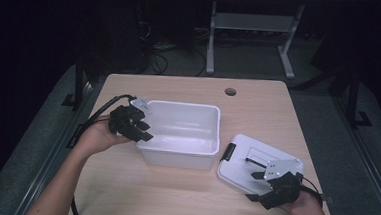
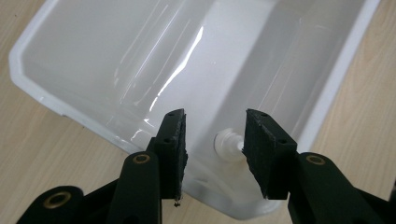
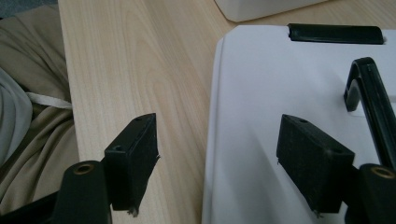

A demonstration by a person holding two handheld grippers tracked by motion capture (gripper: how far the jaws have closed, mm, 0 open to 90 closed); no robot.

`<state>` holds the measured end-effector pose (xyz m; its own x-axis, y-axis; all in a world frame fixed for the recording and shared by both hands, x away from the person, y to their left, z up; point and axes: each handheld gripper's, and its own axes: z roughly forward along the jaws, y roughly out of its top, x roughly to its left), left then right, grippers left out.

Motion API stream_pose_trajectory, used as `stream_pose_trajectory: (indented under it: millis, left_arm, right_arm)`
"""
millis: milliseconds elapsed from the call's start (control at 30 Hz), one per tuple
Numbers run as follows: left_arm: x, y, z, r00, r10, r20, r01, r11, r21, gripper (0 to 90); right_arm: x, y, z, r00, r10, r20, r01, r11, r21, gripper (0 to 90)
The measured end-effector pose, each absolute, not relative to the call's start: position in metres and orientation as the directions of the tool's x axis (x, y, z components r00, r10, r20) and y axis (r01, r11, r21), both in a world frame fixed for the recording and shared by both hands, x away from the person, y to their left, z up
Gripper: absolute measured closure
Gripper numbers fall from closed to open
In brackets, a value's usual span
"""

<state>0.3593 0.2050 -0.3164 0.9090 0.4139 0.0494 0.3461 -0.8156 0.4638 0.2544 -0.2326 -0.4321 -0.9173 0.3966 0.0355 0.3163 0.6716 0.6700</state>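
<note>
The white plastic bin (image 1: 187, 132) stands open near the middle of the wooden table (image 1: 259, 101). The left gripper (image 1: 136, 126) is at the bin's left wall. In the left gripper view its two black jaws straddle the near rim of the bin (image 2: 187, 60), one jaw over the inside and one toward the outside. A strip of rim and a small round white knob (image 2: 227, 144) sit in the gap between them. Whether the pads (image 2: 177, 140) actually press the wall is hard to make out, though the jaws stand about as narrow as they go, so they read as closed on the bin.

The white lid (image 1: 255, 161) lies flat on the table to the right of the bin, just beside it. The lid has a black latch (image 1: 228, 151) on its left edge and a black handle (image 1: 256, 162) on top. The right gripper (image 1: 262, 172) hovers over the lid's near right part with its jaws wide apart. In the right gripper view one pad is above the bare table (image 3: 140, 70) and the other above the lid (image 3: 280, 93), gripping nothing. That view cuts off the lid's right side, the handle (image 3: 369, 93) and the latch (image 3: 334, 32).

The far background is dark, with table legs dimly visible. No writing or label can be read anywhere.
</note>
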Motion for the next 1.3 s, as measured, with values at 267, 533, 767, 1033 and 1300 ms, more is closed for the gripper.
stream_pose_trajectory:
  millis: [267,533,767,1033,1300]
  left_arm:
    - [0.345,0.216,-0.301,0.907,0.415,0.07,0.335,-0.813,0.476,57.0]
    - [0.327,0.233,-0.289,0.899,0.428,0.095,0.329,-0.802,0.498,55.8]
    - [0.311,0.252,-0.29,0.887,0.451,0.102,0.343,-0.789,0.509,54.6]
    - [0.292,0.278,-0.303,0.869,0.484,0.102,0.365,-0.767,0.528,53.7]
    - [0.278,0.293,-0.316,0.863,0.492,0.113,0.36,-0.757,0.545,52.2]
  right_arm:
    - [0.254,-0.233,-0.431,-0.915,0.402,0.037,0.321,0.67,0.669,28.7]
    - [0.253,-0.232,-0.431,-0.914,0.404,0.04,0.326,0.672,0.665,28.8]
    - [0.255,-0.228,-0.428,-0.919,0.392,0.027,0.31,0.681,0.664,29.3]
    - [0.256,-0.223,-0.426,-0.925,0.38,0.026,0.302,0.69,0.657,31.1]
    - [0.256,-0.221,-0.417,-0.925,0.381,0.001,0.288,0.697,0.657,33.2]
